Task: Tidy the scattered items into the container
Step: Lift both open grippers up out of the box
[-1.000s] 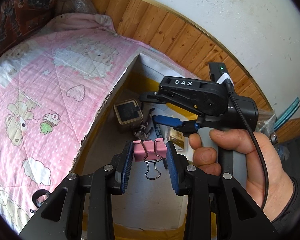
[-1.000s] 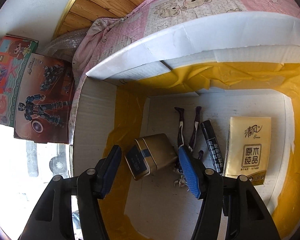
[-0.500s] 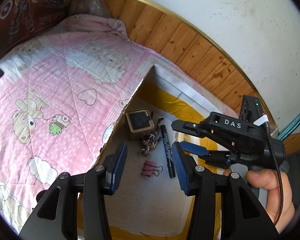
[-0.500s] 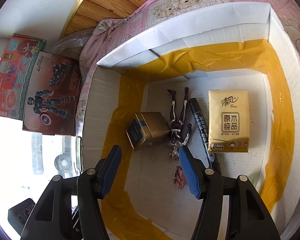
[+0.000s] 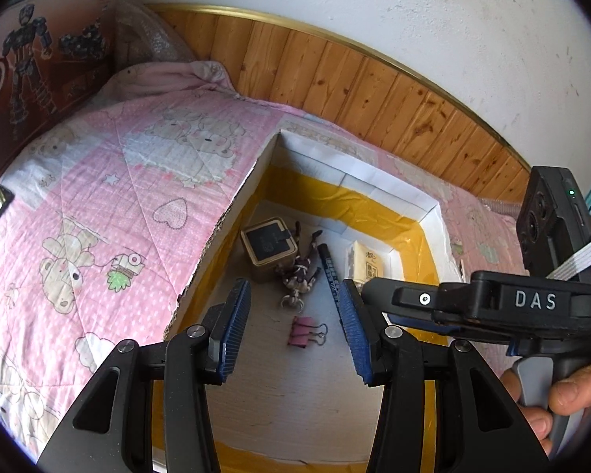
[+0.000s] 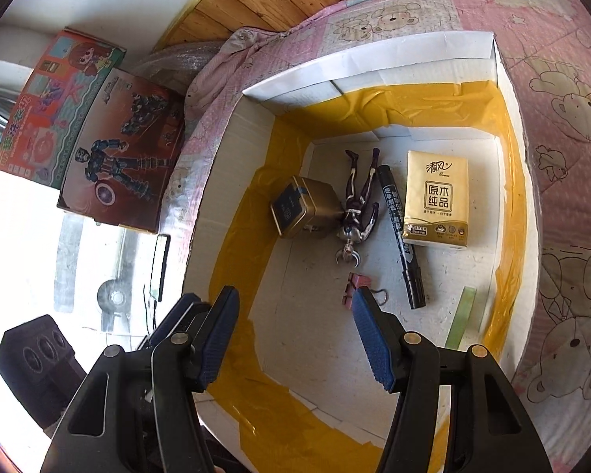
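Observation:
An open cardboard box (image 5: 232, 213) lined with yellow tape sits on a pink quilt. On its floor lie a gold tin (image 5: 270, 246), a toy figure (image 5: 301, 268), a black marker (image 5: 329, 268), a tissue pack (image 5: 368, 264) and a pink binder clip (image 5: 301, 331). My left gripper (image 5: 293, 291) hangs open above the clip, nothing between its pads. In the right wrist view the same box (image 6: 374, 59) holds the clip (image 6: 352, 289), the marker (image 6: 400, 232) and the tissue pack (image 6: 437, 197). My right gripper (image 6: 295, 295) is open and empty over the box's near side.
The pink quilt (image 5: 98, 216) surrounds the box. Two toy boxes (image 6: 98, 138) stand at the head of the bed below a wood-panelled wall (image 5: 335, 90). A hand (image 5: 563, 398) holds the right gripper's handle at the right edge. A green strip (image 6: 463, 315) lies inside the box.
The left gripper opened and let go of the pink binder clip, which now lies on the box floor. Both grippers pulled back from the box; the right one rose, showing more of the box.

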A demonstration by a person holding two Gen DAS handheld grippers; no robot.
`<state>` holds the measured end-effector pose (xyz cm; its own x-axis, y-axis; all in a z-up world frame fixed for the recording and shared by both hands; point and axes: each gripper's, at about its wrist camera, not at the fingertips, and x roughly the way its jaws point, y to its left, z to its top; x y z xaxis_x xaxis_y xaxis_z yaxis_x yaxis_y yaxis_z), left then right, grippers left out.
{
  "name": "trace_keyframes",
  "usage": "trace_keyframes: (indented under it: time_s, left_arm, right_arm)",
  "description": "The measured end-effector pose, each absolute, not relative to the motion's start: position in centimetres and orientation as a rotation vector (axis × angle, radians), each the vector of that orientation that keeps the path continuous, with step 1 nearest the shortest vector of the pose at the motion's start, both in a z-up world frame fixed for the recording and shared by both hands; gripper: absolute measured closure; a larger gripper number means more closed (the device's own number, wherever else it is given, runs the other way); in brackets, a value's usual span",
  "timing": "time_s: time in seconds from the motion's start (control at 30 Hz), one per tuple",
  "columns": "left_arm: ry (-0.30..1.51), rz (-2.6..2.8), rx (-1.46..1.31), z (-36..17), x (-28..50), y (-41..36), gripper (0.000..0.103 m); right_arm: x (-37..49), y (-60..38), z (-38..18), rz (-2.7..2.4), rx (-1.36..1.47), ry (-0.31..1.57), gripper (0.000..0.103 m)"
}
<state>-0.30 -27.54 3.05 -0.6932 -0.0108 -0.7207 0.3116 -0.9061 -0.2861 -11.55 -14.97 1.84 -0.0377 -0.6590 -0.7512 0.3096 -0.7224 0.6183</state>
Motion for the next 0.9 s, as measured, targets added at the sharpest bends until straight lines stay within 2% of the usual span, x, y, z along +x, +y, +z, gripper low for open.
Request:
trace_keyframes:
  time_s: [0.17,0.33,0.67,0.9]
  left_arm:
    - [0.490,-2.685,1.098,3.6,0.2,-26.7,0.054]
    - [0.467,-2.689,1.085,3.8,0.8,-26.4,0.054]
    - [0.566,-2.726,1.026,4.4,3.0,-26.2,0.054]
    - [0.556,-2.768,1.023,4.3,5.0,-24.3,0.054]
  right_arm:
    - [-9.6,-13.8,2.7,-1.856,1.541,-0.331,0.042]
    - [-7.9,-12.5,3.6,-1.888,1.515,-0.296,0.042]
    - [-3.6,-11.2,5.2,-1.935,1.420,-0.164,0.042]
    - [-1.0,-10.0,5.5,-1.934,1.366,-0.146,0.042]
